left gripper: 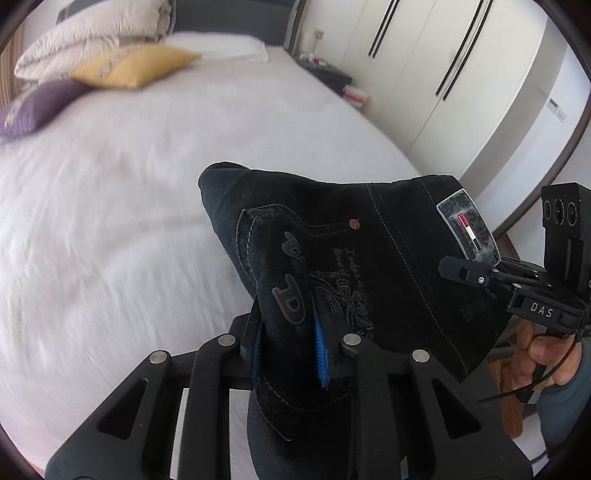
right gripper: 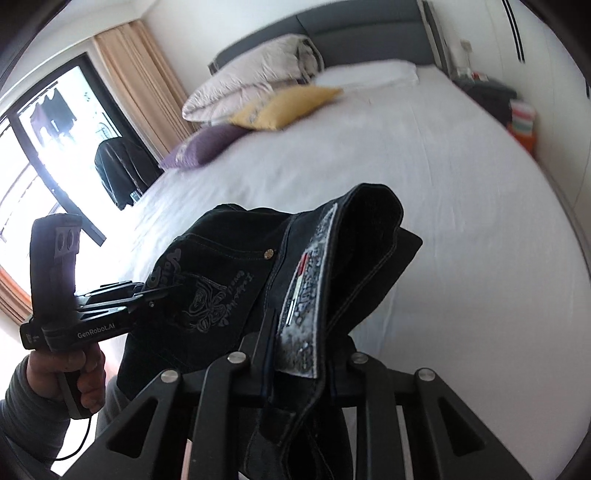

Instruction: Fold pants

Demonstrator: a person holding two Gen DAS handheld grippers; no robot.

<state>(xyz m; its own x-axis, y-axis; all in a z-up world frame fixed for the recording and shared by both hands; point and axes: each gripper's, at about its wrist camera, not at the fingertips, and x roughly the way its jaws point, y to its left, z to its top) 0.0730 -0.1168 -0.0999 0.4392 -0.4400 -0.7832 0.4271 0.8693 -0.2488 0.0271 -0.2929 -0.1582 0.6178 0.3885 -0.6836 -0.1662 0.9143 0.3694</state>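
My left gripper (left gripper: 288,332) is clamped on the black pants (left gripper: 351,266), blue finger pads (left gripper: 320,347) pinching a fold of the back pocket at lower centre of the left view. My right gripper (right gripper: 301,354) is closed on the waistband beside the grey label (right gripper: 308,295), low centre of the right view. Pants hang bunched between both grippers, lifted above the white bed (left gripper: 147,184). Embroidered pocket faces up. Yellow cushion (left gripper: 133,66), purple cushion (left gripper: 40,107) and folded duvet (left gripper: 92,33) sit upper left in the left view. Wardrobe (left gripper: 461,74) upper right. In the right view, window (right gripper: 40,129) and curtain (right gripper: 140,81) at left.
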